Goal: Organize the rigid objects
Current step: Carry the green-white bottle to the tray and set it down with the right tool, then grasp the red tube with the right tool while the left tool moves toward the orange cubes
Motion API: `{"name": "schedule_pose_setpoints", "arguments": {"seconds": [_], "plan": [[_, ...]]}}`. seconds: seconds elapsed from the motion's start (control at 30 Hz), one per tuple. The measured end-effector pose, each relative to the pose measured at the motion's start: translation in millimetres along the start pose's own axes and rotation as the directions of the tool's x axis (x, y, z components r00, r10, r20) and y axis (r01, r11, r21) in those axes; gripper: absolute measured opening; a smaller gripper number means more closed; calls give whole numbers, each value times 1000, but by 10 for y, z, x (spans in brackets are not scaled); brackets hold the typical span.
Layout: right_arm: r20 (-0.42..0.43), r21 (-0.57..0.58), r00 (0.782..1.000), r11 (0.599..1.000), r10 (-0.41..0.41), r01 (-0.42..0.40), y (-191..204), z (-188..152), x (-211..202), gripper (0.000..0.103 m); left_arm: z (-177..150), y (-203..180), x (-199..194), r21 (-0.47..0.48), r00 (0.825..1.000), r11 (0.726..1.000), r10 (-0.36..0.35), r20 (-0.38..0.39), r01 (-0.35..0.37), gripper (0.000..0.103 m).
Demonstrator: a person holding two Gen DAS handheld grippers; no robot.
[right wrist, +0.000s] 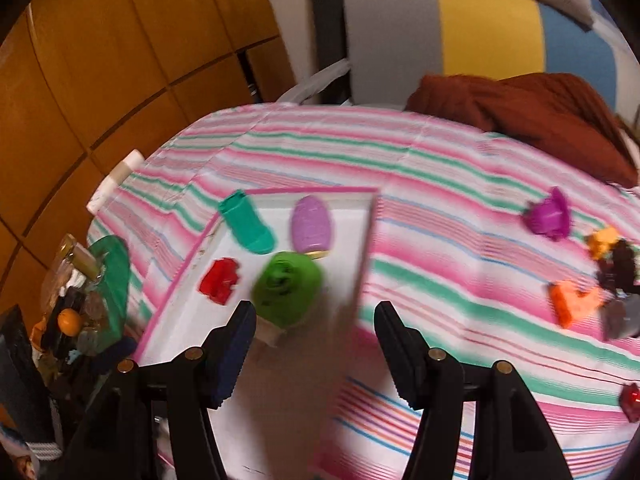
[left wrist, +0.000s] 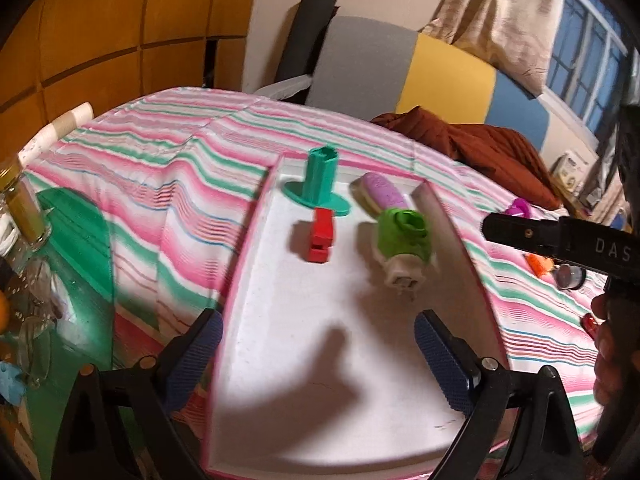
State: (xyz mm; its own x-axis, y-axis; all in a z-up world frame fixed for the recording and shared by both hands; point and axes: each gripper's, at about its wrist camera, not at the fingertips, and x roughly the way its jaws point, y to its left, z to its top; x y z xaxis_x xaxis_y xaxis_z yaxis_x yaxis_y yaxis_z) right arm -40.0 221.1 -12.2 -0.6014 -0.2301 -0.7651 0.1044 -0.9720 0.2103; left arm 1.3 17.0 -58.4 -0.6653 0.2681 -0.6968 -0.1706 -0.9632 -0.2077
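Green piece (left wrist: pixel 402 238) lies in white tray (left wrist: pixel 320 360) on bed, long axis running near-to-far, beige end nearest. Red block (left wrist: pixel 321 238), teal piece (left wrist: pixel 320 180), purple oval (left wrist: pixel 382 192) close by. Both grippers' fingers apart, empty: left gripper (left wrist: pixel 320 360), right gripper (right wrist: pixel 316 352).

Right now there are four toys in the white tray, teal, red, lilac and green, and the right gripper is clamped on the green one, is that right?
Not quite. The right gripper is open and holds nothing; the green toy lies free in the white tray, as the right wrist view shows. The rest stands: four toys.
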Motion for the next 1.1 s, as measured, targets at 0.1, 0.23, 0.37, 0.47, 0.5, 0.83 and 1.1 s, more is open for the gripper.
{"name": "schedule_pose_setpoints", "arguments": {"seconds": [0.1,0.23,0.37,0.47,0.5,0.83,1.1], "plan": [[31,13,998,999,-53,53,-223,-49,-169,62,-14,-83,-38,24,1000,999,-25,15,25,97],[26,30,992,992,-124,123,-623,-123,-349,62,-30,-233,-96,73,998,996,-52,30,50,98],[6,51,971,970,-238,237,-1083,-231,-484,62,-63,-378,-171,125,996,989,-80,43,74,101],[-27,121,935,927,-354,355,-1542,-351,-619,62,-90,-487,-203,162,994,983,-97,45,89,101],[-44,148,923,911,-383,385,-1692,-386,-655,62,-92,-523,-204,172,994,981,-102,43,94,101],[-214,321,897,839,-387,439,-2788,-635,-960,62,-192,-929,-274,287,986,947,-161,30,146,102],[-344,358,870,807,-355,470,-2947,-815,-766,63,-267,-1114,-295,358,983,919,-184,19,165,102]]}}
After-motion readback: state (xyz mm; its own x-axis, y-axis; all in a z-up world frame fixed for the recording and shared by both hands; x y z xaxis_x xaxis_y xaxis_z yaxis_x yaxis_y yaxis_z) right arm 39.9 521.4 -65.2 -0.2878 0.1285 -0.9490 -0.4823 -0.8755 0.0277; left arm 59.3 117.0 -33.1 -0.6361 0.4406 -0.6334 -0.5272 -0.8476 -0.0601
